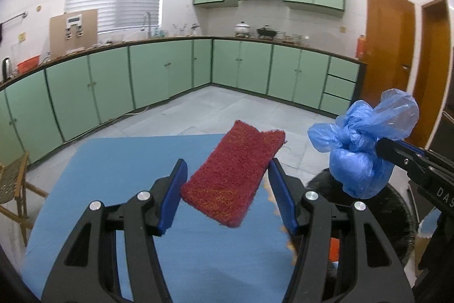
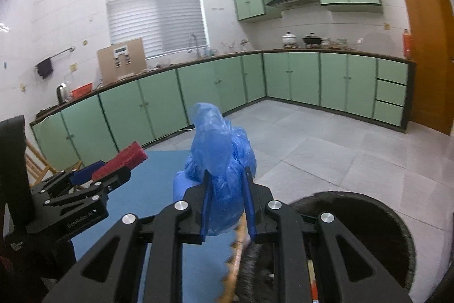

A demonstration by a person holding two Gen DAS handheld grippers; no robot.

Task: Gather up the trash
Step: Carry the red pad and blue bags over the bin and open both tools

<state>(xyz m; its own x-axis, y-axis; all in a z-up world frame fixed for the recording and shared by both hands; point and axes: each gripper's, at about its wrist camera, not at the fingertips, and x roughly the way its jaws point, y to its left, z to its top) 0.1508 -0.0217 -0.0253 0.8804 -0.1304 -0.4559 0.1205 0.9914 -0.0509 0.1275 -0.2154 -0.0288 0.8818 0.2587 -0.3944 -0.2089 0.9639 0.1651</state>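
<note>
My left gripper (image 1: 227,178) is shut on a red scrubbing sponge (image 1: 235,175) and holds it above the blue mat (image 1: 113,175). In the right wrist view the sponge (image 2: 122,161) sticks out of that gripper at the left. My right gripper (image 2: 227,181) is shut on a knotted blue plastic bag (image 2: 218,149). In the left wrist view the bag (image 1: 363,144) hangs from the right gripper's fingers (image 1: 397,152) above a black round bin (image 1: 397,217). The bin (image 2: 369,232) lies just right of and below my right gripper.
Green kitchen cabinets (image 1: 170,75) run along the far walls under a counter with pots and a tap. Grey tiled floor (image 2: 326,144) lies beyond the mat. A wooden chair (image 1: 14,189) stands at the left. An orange door (image 1: 388,47) is at the right.
</note>
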